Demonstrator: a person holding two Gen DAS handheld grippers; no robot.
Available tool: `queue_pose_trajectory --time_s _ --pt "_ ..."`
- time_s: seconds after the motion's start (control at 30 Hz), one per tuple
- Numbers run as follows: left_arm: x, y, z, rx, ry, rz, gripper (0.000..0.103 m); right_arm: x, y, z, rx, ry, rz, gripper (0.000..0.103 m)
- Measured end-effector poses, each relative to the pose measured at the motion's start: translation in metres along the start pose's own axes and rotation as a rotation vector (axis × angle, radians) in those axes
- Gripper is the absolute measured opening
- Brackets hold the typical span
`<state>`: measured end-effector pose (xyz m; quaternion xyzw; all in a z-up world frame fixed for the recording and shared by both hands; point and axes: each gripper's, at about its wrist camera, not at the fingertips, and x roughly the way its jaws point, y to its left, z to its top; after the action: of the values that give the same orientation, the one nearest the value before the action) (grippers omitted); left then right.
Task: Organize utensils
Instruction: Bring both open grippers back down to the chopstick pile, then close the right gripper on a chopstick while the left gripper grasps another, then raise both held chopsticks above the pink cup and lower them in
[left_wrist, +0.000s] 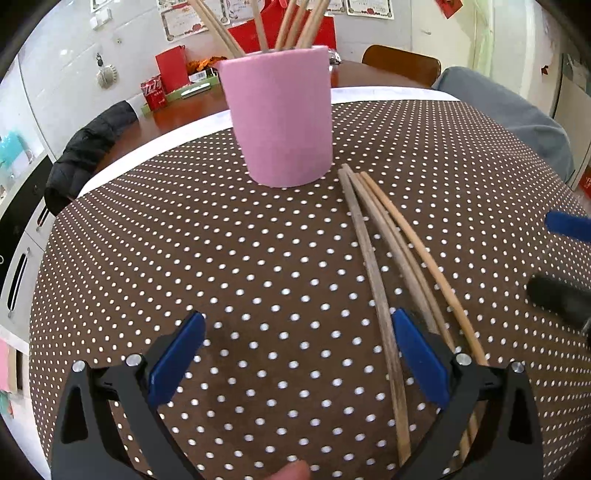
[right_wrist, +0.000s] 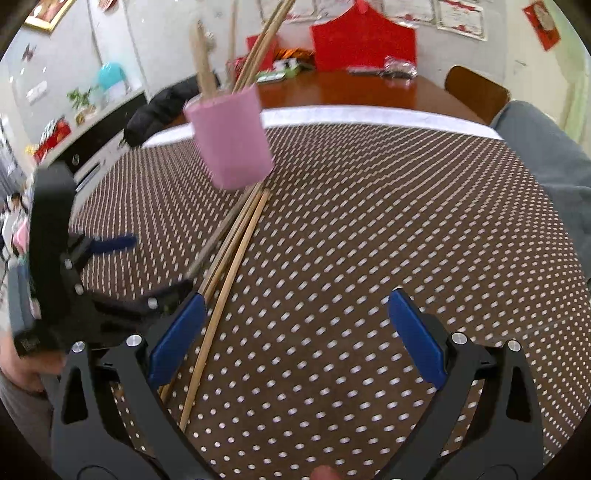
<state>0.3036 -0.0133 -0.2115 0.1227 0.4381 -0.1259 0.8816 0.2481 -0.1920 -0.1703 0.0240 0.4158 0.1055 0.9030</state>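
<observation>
I've got three loose wooden chopsticks (left_wrist: 384, 258) lying w/ far tips just beside the pink cylindrical cup (left_wrist: 279, 114), long axis running back toward me. Left gripper (left_wrist: 299, 354) nearer, jaws apart, empty; right gripper (right_wrist: 295, 332) likewise

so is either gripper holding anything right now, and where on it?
Nothing held. Left gripper and right gripper are both open; the loose chopsticks lie on the tablecloth.
</observation>
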Motion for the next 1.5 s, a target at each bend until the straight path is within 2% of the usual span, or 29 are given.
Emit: queue_pose_trajectory --time_s 0.17,0.43,0.5,0.57,0.63,0.77,0.9,1.0,1.03,1.1,1.13,1.23,1.27,1.3,1.5 --pt "0.001 0.010 -0.005 -0.049 0.011 -0.032 0.099 0.019 0.016 -0.005 -0.063 0.057 -0.028 0.097" --pt "0.001 0.034 -0.010 -0.073 0.015 -0.024 0.099 0.041 0.027 0.000 -0.096 0.089 -0.037 0.094" --pt "0.000 0.036 -0.011 -0.073 0.015 -0.024 0.099 0.041 0.026 0.001 -0.103 0.072 -0.046 0.083" --pt "0.000 0.037 -0.011 -0.073 0.015 -0.023 0.099 0.040 0.026 0.001 -0.139 0.070 -0.081 0.062" --pt "0.004 0.032 -0.008 -0.068 0.017 -0.017 0.099 0.036 0.025 0.002 -0.148 0.085 -0.074 0.051" --pt "0.004 0.025 0.005 -0.029 0.022 0.032 0.099 0.035 0.020 0.010 -0.199 0.143 -0.083 0.049" --pt "0.012 0.011 0.022 0.009 0.053 0.039 0.099 0.050 0.017 0.032 -0.178 0.179 -0.052 0.049" --pt "0.015 0.005 0.028 0.038 0.057 0.043 0.097 0.061 0.021 0.040 -0.190 0.187 -0.056 0.037" --pt "0.015 0.005 0.029 0.037 0.060 0.026 0.094 0.062 0.023 0.042 -0.192 0.191 -0.048 0.032" --pt "0.013 0.006 0.030 0.016 0.065 -0.062 0.070 0.060 0.028 0.039 -0.223 0.188 -0.059 0.027" --pt "0.013 0.006 0.032 0.014 0.065 -0.092 0.063 0.060 0.030 0.038 -0.231 0.186 -0.060 0.022" --pt "0.007 -0.002 0.029 0.058 0.046 -0.127 0.036 0.055 0.029 0.034 -0.225 0.182 -0.044 0.007" --pt "0.004 -0.006 0.028 0.076 0.042 -0.145 0.015 0.055 0.027 0.033 -0.212 0.180 -0.039 0.006" --pt "0.003 -0.008 0.028 0.081 0.044 -0.153 0.007 0.053 0.024 0.032 -0.194 0.174 -0.027 0.006" --pt "-0.006 0.004 0.018 -0.013 -0.006 -0.242 0.006 0.035 0.001 0.023 -0.090 0.122 0.059 0.006"
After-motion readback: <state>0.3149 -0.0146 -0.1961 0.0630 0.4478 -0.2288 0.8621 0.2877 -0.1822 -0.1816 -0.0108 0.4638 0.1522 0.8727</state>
